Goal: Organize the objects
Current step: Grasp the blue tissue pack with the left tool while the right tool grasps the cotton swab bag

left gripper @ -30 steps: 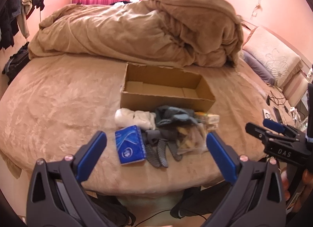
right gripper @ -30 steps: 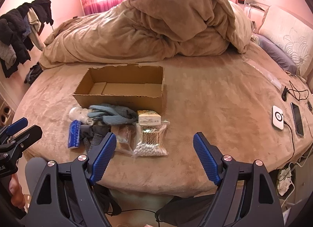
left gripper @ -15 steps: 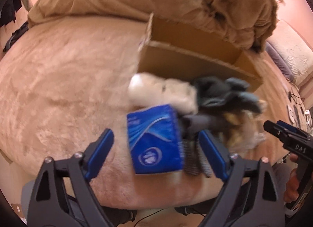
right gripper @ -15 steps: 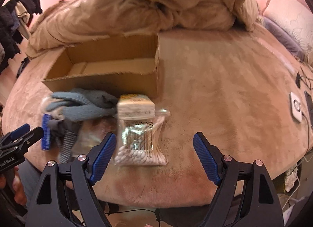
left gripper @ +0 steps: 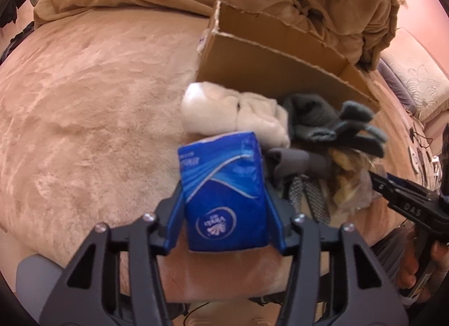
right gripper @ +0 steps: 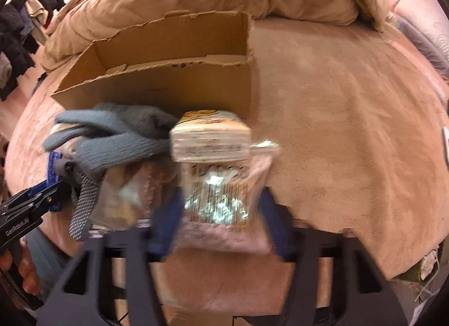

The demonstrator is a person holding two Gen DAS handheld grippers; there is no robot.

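on a bed, the left gripper [left gripper: 224,202] clamps a blue tissue pack [left gripper: 223,194] and the right gripper [right gripper: 221,211], blurred, seems closed on a bag of cotton swabs [right gripper: 221,199], both beside the open cardboard box [right gripper: 168,84] meant to receive them.

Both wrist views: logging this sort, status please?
Left tool shut on blue pack. Right tool around swab bag, blurred. Box ahead, gloves between.

Motion blur smears the right gripper's blue fingers [right gripper: 165,213] flanking the clear plastic bag of cotton swabs [right gripper: 221,202], hiding whether they touch it. Between the left gripper's fingers, the blue tissue pack [left gripper: 224,194] hides the bedspread beneath.
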